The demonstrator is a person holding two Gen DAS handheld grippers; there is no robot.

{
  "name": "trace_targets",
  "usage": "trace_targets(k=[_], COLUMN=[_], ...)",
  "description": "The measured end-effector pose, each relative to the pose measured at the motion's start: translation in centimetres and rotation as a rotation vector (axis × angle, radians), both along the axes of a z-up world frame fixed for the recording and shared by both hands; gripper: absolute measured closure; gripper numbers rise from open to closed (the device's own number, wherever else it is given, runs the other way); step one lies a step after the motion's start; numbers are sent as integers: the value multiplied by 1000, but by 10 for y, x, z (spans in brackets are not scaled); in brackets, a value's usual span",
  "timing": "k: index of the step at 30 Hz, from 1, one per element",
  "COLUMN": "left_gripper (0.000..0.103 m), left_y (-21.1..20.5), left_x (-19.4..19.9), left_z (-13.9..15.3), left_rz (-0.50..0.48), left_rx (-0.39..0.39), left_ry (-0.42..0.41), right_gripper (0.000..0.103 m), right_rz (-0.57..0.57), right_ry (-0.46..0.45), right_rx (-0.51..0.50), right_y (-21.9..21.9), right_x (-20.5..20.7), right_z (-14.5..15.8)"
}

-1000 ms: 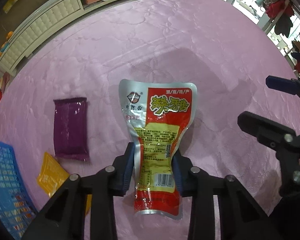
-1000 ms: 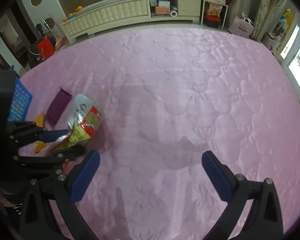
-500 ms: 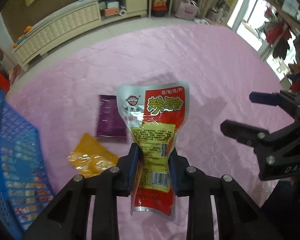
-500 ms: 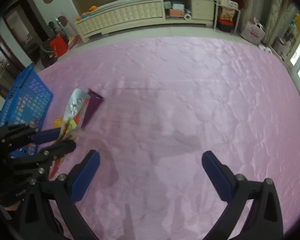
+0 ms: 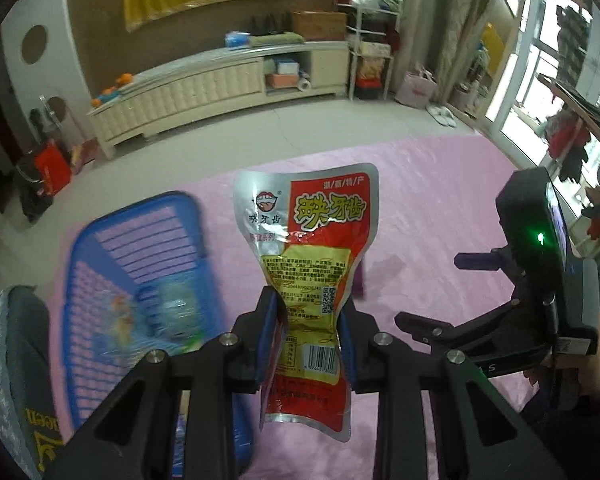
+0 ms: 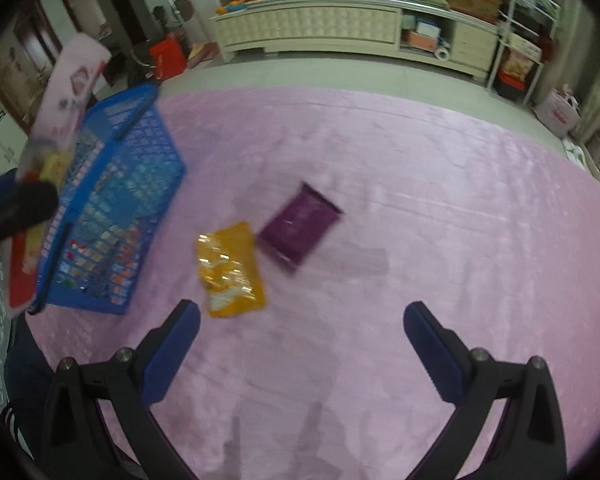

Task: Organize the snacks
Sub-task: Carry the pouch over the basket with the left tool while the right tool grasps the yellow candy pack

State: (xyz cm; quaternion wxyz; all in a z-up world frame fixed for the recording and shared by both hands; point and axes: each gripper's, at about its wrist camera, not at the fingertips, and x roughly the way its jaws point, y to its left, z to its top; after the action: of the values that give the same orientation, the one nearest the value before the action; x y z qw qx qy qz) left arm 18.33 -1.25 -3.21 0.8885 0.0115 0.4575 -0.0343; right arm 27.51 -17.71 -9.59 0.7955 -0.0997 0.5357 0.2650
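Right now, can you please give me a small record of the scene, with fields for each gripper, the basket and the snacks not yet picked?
left gripper: shut on red and silver snack pouch, lifted
right gripper: open, nothing between its fingers
blue basket: on pink cloth, snacks inside
not yet picked: yellow snack bag, purple snack packet

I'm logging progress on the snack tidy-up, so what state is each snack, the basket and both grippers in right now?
Red and silver snack pouch: lifted off the pink cloth, pinched at its middle.
Left gripper: shut on the pouch.
Right gripper: open, empty.
Blue basket: on the cloth, already holding packets.
Yellow packet: lying flat on the cloth.
Purple packet: lying flat beside the yellow one.
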Motion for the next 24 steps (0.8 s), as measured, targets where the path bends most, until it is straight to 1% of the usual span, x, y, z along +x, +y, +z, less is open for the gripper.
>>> trace_targets(k=[3,6,9,11,12,16,19,24], left_gripper=[76,75,75,75,75,75,75,74], left_y=[21,41,55,67,74,81,91,95], left_x=[0,-6,-9,-13,-14,-14,-7,9], left_z=[-5,-10,-15,-23,-22,-34,-42,-49], left_rz=[44,89,130,156,161,161,176,174], left_rx=[-3,-11,-29,-38,-36,-31,-38,-37], left_ry=[3,14,38,70,79,107,117,125], right_gripper=[0,0,0,0,0,0,0,0], right_rz=[38,75,95,108,118,120,124,132], right_ry=[-5,16,39,41,42,61,84,67], right_rx=[-5,-19,-44,-63,-74,-116,-118,-122], right_y=[17,36,51,61,66,75,77,85], right_x=[-6,-7,-8,-8,-7,0,5,14], right_z=[-1,-10,-23,-32,-38,-62,-72,-82])
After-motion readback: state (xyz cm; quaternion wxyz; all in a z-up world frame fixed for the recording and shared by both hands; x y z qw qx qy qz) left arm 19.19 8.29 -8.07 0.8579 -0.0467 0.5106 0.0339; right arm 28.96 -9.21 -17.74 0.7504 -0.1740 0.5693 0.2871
